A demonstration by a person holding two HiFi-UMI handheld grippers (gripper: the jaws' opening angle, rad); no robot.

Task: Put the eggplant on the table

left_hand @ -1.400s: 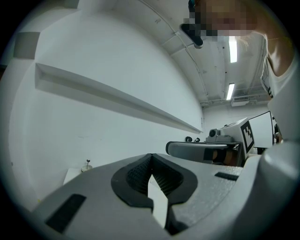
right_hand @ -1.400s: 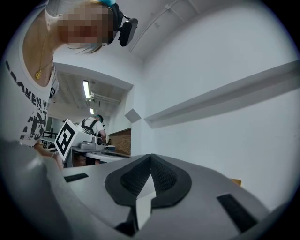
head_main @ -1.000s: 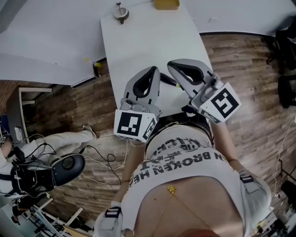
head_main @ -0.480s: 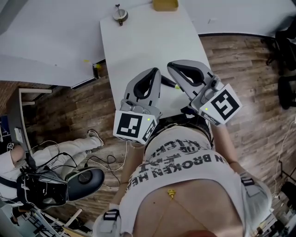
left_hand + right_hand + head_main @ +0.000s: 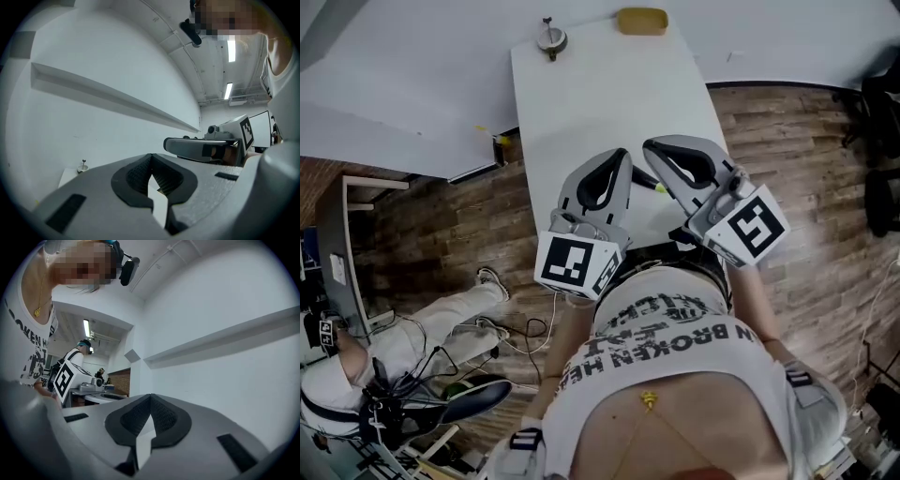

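Note:
Both grippers hover level over the near end of the white table (image 5: 600,94), side by side. My left gripper (image 5: 619,155) has its jaws shut with nothing between them; its tips meet in the left gripper view (image 5: 151,158). My right gripper (image 5: 649,146) is shut and empty too, as the right gripper view (image 5: 150,397) shows. Between the two grippers a dark elongated thing with a yellow-green end (image 5: 651,180) lies low, mostly hidden; it may be the eggplant, though I cannot tell for sure.
A yellow dish (image 5: 640,21) sits at the table's far end, and a small round metal object (image 5: 550,39) at its far left corner. Wooden floor flanks the table. A person with cables (image 5: 403,356) sits on the floor at the left.
Both grippers have kept still. The person on the floor at the left and a dark round object beside them have shifted toward the picture's bottom.

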